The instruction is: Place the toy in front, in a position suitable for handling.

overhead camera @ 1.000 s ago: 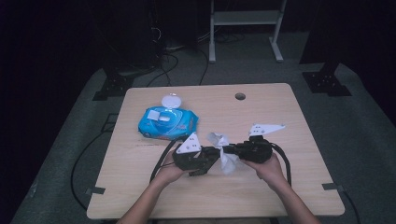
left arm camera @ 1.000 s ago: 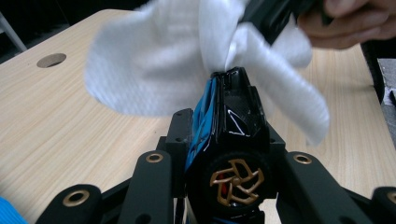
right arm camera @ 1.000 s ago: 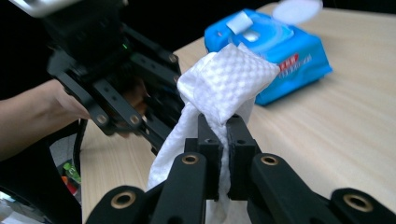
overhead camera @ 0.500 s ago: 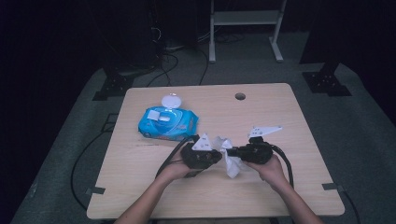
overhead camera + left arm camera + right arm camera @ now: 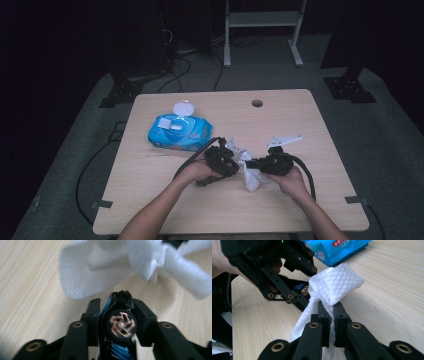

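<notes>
Wooden table (image 5: 150,200), wipe (image 5: 248,170) in right gripper (image 5: 252,164)

We cannot make out the small round, blue-striped thing (image 5: 121,326) between the jaws of the left gripper (image 5: 120,315): its lower part is cut off by the bottom edge. The white wipe (image 5: 100,270) above it is blurred and runs off the top and right edges. In the right gripper view, the wipe's lower end disappears behind the jaws, and the blue wipes pack (image 5: 342,248) is cut by the top edge, its print too small to read.
</notes>
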